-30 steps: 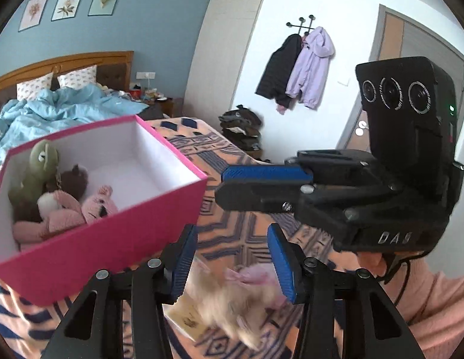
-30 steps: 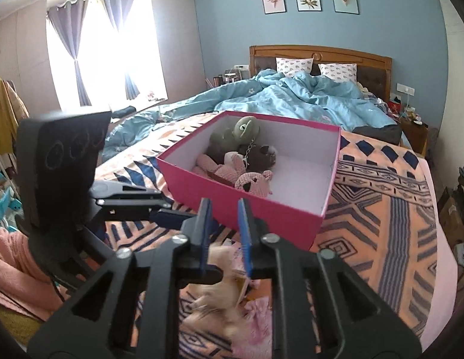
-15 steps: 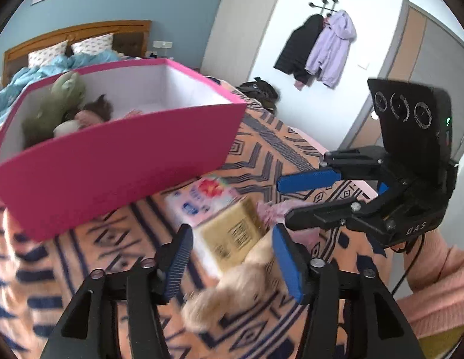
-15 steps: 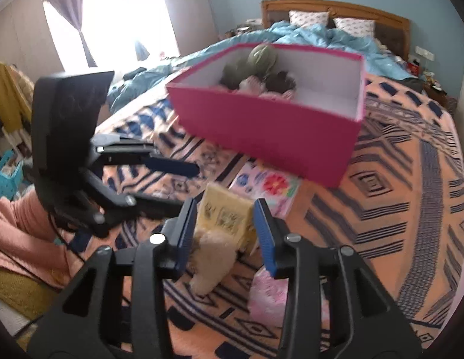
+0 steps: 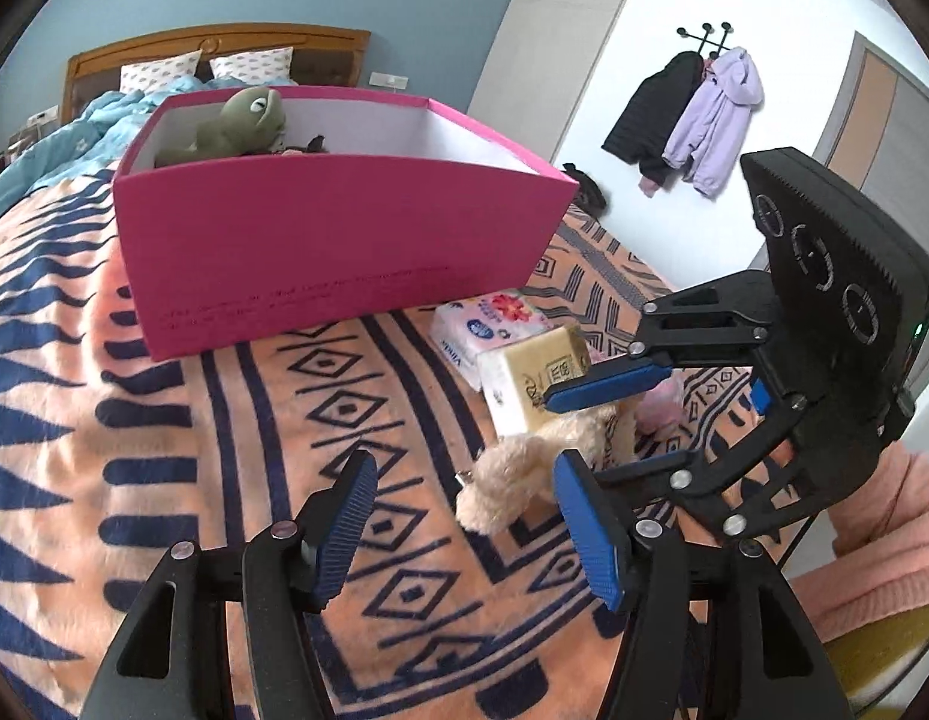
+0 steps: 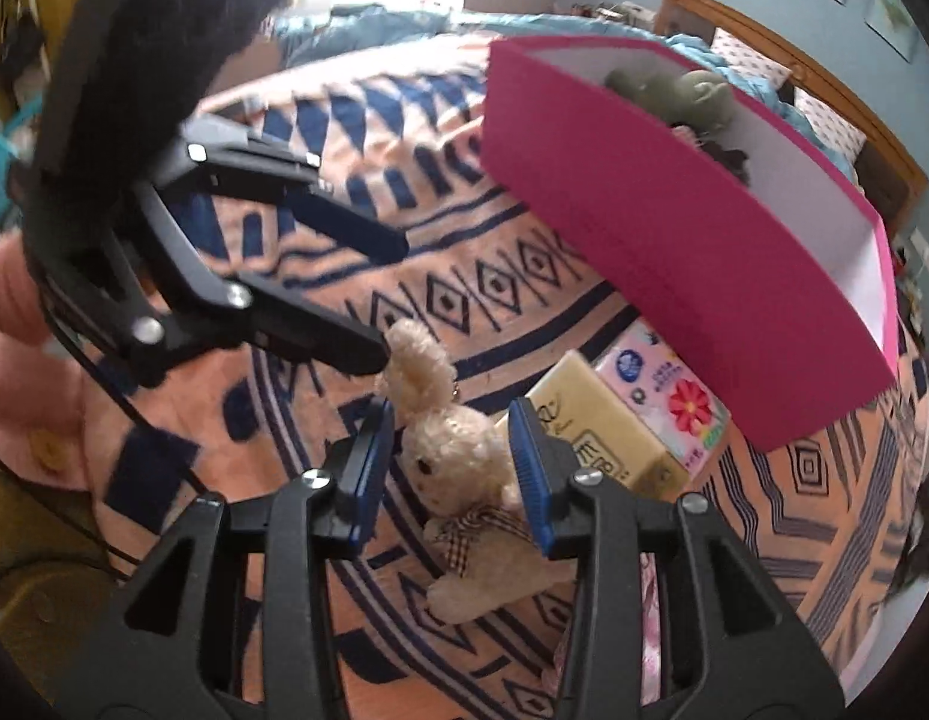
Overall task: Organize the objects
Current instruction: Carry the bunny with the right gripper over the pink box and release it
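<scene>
Straddling the cream plush rabbit (image 6: 464, 468) with the right gripper (image 6: 452, 468), fingers parted either side of its head and not yet pressing, presumably to pick it off the patterned blanket (image 5: 164, 450). Spreading wider with the left gripper (image 5: 458, 528), nothing between its fingers, rabbit's ear just beyond the right-hand one. Lying just past the rabbit: a yellow tissue pack (image 6: 590, 426), then a floral one (image 6: 668, 396). Waiting farther off, the pink box (image 6: 674, 240), already holding a green plush (image 6: 686, 96), likely the destination.
</scene>
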Demonstrator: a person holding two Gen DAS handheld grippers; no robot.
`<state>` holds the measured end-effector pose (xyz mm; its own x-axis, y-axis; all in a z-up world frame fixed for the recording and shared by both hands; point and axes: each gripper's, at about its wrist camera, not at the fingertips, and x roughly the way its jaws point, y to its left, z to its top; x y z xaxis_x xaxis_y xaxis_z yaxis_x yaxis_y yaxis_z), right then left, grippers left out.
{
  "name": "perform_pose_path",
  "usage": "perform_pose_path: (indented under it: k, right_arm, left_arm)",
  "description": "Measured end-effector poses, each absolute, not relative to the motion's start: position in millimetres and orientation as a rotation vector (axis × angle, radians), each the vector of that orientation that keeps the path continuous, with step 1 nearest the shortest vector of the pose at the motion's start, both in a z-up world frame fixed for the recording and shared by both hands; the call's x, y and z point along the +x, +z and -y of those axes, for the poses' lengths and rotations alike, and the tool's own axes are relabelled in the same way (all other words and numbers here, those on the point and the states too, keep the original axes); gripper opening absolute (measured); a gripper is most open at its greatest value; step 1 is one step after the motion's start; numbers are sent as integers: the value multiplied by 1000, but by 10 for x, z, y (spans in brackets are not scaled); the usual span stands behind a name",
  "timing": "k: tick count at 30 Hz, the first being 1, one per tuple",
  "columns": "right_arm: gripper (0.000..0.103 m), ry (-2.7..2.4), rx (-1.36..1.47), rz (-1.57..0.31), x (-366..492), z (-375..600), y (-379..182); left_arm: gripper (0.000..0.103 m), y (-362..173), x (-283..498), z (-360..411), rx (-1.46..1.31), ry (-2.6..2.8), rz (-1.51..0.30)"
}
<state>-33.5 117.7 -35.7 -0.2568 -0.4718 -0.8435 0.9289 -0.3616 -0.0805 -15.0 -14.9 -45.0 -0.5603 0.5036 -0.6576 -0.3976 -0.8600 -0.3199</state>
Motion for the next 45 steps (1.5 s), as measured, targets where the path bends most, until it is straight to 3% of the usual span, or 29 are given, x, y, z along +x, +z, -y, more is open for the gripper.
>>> perform_pose_path:
  k: [7, 23, 27, 35, 45]
  right_arm:
    - [33, -1794, 929, -827, -332, -1138, -455]
    - [33, -2012, 933, -87, -741, -1885, 178]
    - [33, -2041, 898, 4, -845, -1942, 311]
    - [33, -2093, 853, 135, -1130, -1990, 478]
    - [33, -2141, 797, 209, -1532, -1934, 700]
  left_arm:
    - [63, -447, -102, 171, -1049, 2377, 186]
    - [62, -202, -262, -475, -936, 2181, 187]
    - [58, -85, -453, -555, -947, 2193, 202]
    - [39, 113, -797, -523, -937, 2239, 217]
    - [39, 381, -1236, -500, -914, 2329, 148]
